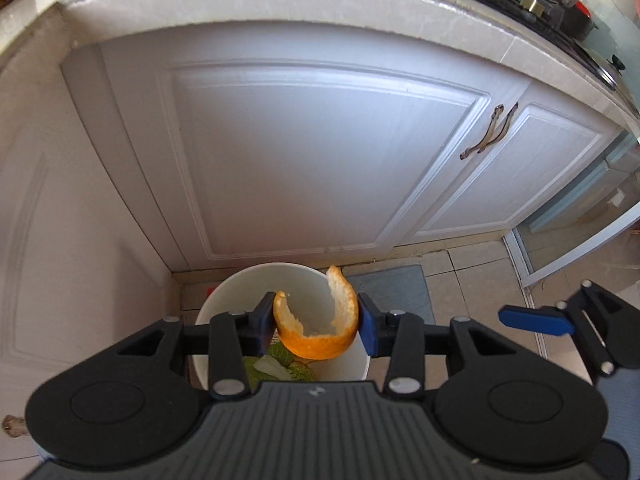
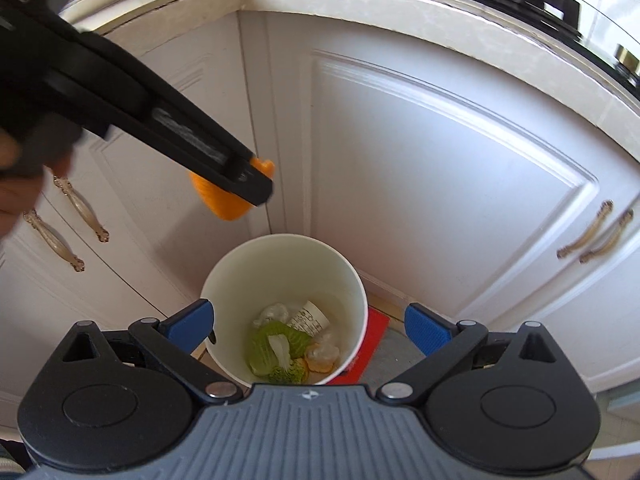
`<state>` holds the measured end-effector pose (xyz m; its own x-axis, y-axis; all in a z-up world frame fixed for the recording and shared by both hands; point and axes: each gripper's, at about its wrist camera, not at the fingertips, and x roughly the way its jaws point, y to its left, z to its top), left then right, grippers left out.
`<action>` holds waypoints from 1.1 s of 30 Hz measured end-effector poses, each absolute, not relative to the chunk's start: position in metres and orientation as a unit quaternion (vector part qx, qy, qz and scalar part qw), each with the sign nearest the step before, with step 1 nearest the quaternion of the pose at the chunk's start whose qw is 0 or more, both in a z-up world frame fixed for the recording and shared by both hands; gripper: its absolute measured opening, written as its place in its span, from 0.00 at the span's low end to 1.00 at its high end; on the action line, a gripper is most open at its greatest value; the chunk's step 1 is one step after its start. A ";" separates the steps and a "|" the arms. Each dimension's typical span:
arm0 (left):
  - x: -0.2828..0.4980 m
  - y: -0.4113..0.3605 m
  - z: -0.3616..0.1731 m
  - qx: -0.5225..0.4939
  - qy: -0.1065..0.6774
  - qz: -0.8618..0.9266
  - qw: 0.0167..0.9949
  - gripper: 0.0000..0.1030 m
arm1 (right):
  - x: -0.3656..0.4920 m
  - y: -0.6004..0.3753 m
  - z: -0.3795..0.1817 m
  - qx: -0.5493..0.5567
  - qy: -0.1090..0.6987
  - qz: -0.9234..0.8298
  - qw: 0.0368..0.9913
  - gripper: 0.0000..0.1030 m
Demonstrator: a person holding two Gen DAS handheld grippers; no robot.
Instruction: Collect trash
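Low in the left wrist view, the left gripper [image 1: 316, 322] has its jaws closed narrowly on a curled orange peel [image 1: 320, 328], one blue pad at each side of the curl. The peel hangs above the white bin [image 1: 224, 300], which stands on the tiled floor [image 1: 472, 276] against the white cabinet doors [image 1: 320, 152]. Green leaves [image 1: 280, 364] show inside the bin under the peel. At the right edge of that frame, one blue pad of the right gripper [image 1: 536, 320] reaches in.

From the right wrist view, the right gripper [image 2: 308, 328] has its jaws spread wide with nothing between them, one pad at each side of the bin [image 2: 344, 280]. Inside lie green leaves [image 2: 276, 344], crumpled white scraps [image 2: 276, 312], a printed paper roll [image 2: 308, 318] and bits of peel [image 2: 320, 360]. In the upper left, the left gripper [image 2: 248, 184] slants down from a hand [image 2: 24, 188], the orange peel [image 2: 224, 204] showing at its tip, above and left of the bin. A bench [image 2: 400, 4] edge curves across the top, and a red mat [image 2: 374, 340] lies on the floor just right of the bin.
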<state>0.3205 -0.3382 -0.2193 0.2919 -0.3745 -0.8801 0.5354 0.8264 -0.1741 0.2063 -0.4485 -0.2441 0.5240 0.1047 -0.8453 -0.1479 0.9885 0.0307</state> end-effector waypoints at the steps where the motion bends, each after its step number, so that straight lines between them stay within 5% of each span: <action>1: 0.321 -0.341 -0.224 0.078 0.523 -0.285 0.799 0.46 | 0.204 -0.450 -0.245 -0.020 0.484 0.067 0.872 1.00; 7: 0.315 -0.345 -0.228 0.092 0.500 -0.280 0.814 0.76 | 0.196 -0.453 -0.249 -0.014 0.497 0.054 0.866 1.00; 17: 0.285 -0.316 -0.183 0.138 0.449 -0.233 0.852 0.93 | 0.198 -0.447 -0.241 0.000 0.513 0.032 0.858 1.00; 33: 0.239 -0.257 -0.148 0.113 0.540 -0.141 0.822 0.94 | 0.189 -0.442 -0.184 0.077 0.560 -0.085 0.820 1.00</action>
